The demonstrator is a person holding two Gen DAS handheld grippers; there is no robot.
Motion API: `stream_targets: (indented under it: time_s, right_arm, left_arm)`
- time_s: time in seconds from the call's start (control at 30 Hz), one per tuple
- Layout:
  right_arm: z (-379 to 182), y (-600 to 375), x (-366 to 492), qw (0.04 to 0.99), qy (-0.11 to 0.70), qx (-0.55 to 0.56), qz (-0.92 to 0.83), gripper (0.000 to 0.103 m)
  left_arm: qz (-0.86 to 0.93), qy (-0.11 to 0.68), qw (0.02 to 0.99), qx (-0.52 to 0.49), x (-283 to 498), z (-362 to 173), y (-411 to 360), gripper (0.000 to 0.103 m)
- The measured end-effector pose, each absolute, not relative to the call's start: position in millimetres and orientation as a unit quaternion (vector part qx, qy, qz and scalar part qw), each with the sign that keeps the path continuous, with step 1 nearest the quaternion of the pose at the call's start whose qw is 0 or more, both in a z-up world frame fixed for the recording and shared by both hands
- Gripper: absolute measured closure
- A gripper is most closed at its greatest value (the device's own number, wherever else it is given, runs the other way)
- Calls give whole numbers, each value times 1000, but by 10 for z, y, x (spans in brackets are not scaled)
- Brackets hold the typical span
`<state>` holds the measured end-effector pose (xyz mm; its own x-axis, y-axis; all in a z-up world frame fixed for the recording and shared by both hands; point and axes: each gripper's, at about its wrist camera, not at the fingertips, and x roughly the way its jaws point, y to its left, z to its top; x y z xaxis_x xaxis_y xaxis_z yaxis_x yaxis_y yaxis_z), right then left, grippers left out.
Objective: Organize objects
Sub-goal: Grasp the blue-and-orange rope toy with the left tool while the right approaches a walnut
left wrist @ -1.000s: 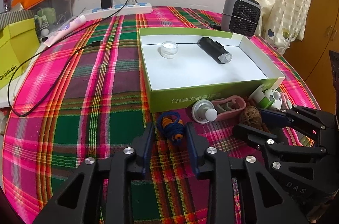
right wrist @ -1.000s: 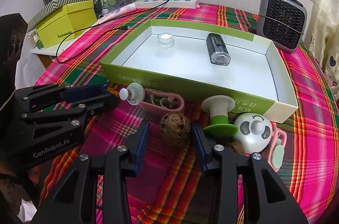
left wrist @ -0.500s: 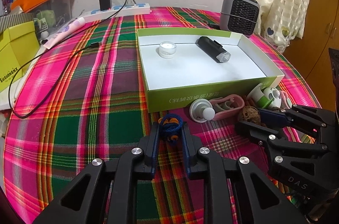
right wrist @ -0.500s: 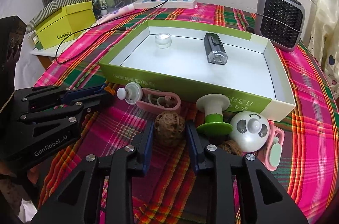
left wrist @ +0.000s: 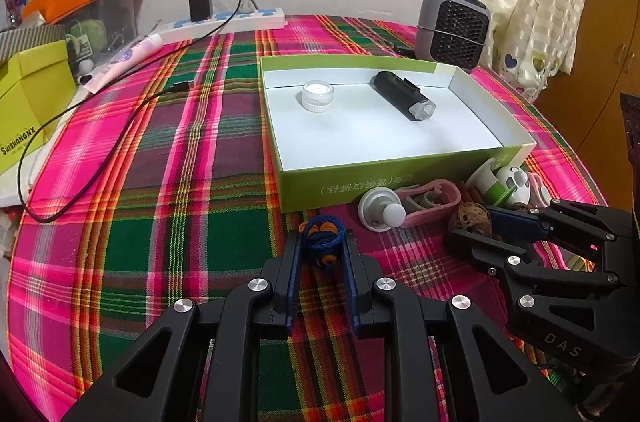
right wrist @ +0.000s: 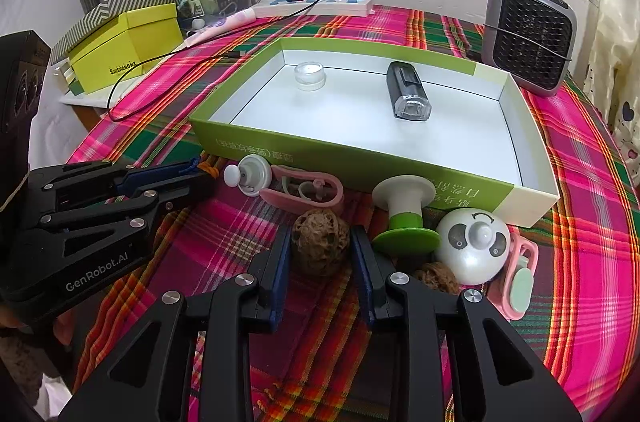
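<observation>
Both tongs angle down at the counter (left wrist: 160,182), side by side. Left tongs (left wrist: 320,254) clamped on blue cord bundle (left wrist: 322,236); right tongs (right wrist: 320,246) have just closed, pinching brown walnut (right wrist: 320,242), box (right wrist: 360,158) just beyond.

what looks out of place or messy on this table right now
Nothing is spilled or broken. The odd part is the green box: it holds only a small clear jar and a black flashlight, while the pink clip, panda ball and green-and-white spool crowd together outside its front wall.
</observation>
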<state>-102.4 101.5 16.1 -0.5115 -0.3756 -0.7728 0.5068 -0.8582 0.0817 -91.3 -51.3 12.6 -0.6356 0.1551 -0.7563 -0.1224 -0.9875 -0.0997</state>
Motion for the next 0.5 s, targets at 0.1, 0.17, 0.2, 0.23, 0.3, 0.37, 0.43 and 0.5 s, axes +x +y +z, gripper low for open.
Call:
stream_targets:
  time_s: [0.1,0.17,0.2,0.23,0.3,0.37,0.43,0.5]
  right_arm:
    - [171,1018,-1021,258,74,423,-865,73]
    - [183,1021,-1015,260,73,422,-866,73]
    - [194,1018,-1009,260,73,420,-866,73]
    - [205,1022,-1008,261,72,419,-867,73]
    - [240,1035,-1008,263,68,416,-868,73]
    - [269,1047,-1016,264,66,414,-869,73]
    - [299,1064,-1021,266,63,411,-870,73]
    - [325,1074,-1034,268,59,410,-870,73]
  left_arm:
    - [907,-20,80,-412,-880,177,-511,86]
    - [909,-19,80,-408,-866,211,-505,86]
    - [910,-19,81,-407,-861,223,-504,86]
    - [911,-20,82,-405,-855,245,-501,86]
    - [912,-20,83,-400,-851,288,-499,86]
    - [914,-20,86,-396,-842,322,-489,86]
    - [915,-20,86,-394,-843,344,-481,86]
    - [915,-19,87,-393,-855,361,-474,86]
